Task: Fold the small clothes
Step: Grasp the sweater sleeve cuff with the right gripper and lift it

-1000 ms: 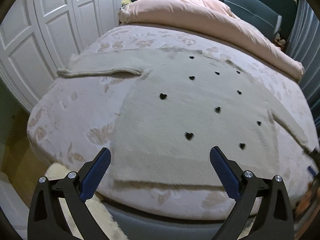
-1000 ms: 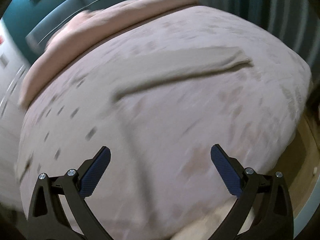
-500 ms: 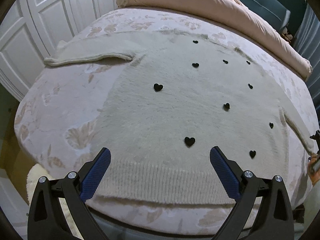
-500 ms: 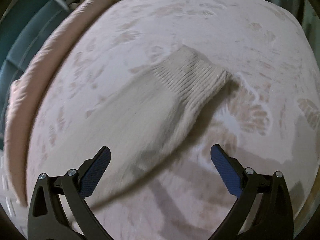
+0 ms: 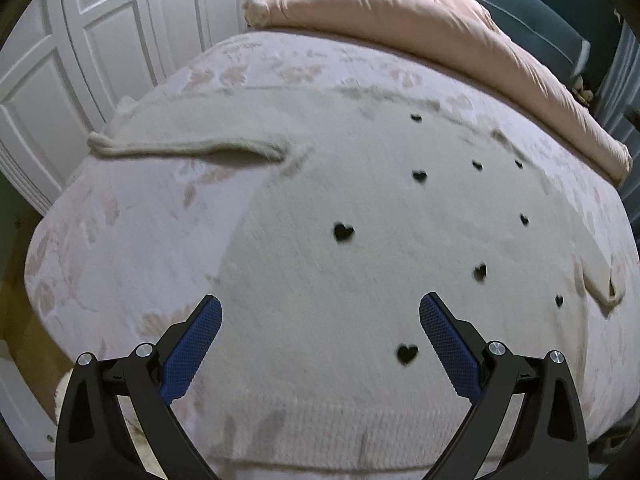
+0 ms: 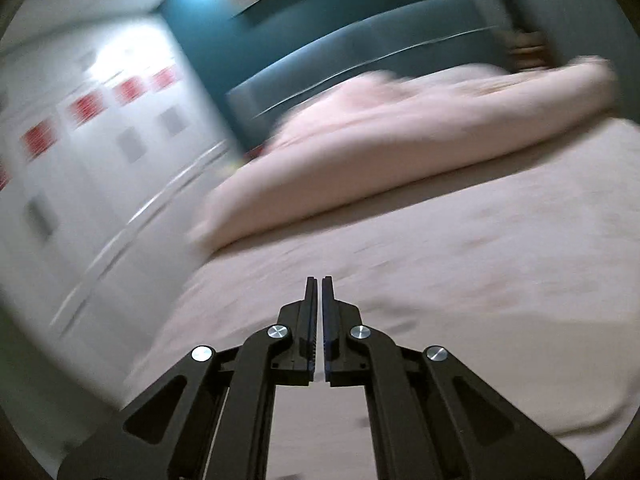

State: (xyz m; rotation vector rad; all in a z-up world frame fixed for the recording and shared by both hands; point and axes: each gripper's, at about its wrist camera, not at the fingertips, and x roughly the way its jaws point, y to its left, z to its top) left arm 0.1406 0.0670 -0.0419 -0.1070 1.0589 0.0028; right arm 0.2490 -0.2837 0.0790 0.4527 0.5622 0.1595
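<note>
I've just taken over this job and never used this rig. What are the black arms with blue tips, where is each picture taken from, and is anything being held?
No robot here: a person holds a two-finger gripper in each hand, with a camera looking along its fingers. The left view shows the left gripper open above a cream sweater with black hearts, spread flat on the bed; nothing is between its blue pads. The right view is blurred: the right gripper is shut, jaws together, and no cloth shows between them. A pink duvet lies at the bed's far end.
</note>
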